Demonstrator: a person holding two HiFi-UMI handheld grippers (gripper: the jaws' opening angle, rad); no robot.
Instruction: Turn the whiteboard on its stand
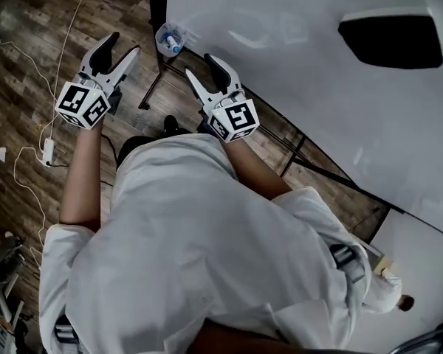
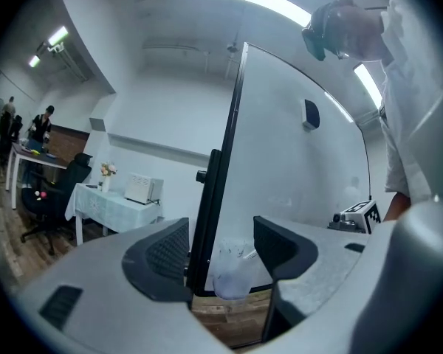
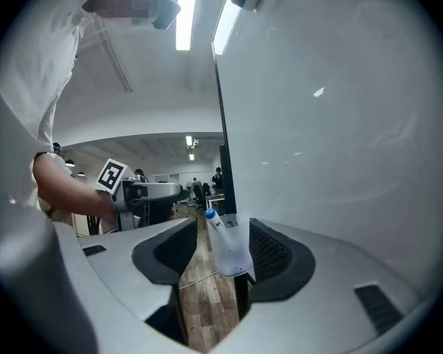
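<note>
on the person's right and ahead, the whiteboard (image 1: 280, 65) stands upright on its black stand (image 1: 310, 135). its lower edge runs in the head view from beside the grippers down to the right, and its white face is turned toward the person. in both gripper views its near side edge rises straight up as a dark frame, with the face stretching away to the right of it. a dark oblong patch (image 1: 391, 41) sits high on the face; what it is cannot be told.

the left gripper (image 1: 124, 46) is held over the wood floor (image 1: 29, 87), short of the board's corner and apart from it, jaws spread with nothing between them. its own view looks through the gap at the frame edge. the right gripper (image 1: 201, 65) is just beside the lower edge near that corner, not touching, jaws likewise spread and empty.

a clear cup (image 1: 170, 39) hangs at the board's corner, in line with both grippers. the right gripper view shows a blue-capped marker (image 3: 210, 214) leaning out of it. a stand leg (image 1: 159, 72) slants down below the cup.

white cables (image 1: 29, 175) and a small adapter (image 1: 48, 151) lie on the floor to the left. beyond the board, the left gripper view shows a cloth-covered table (image 2: 111, 205) with a white box (image 2: 142, 189) and an office chair (image 2: 52, 198).
</note>
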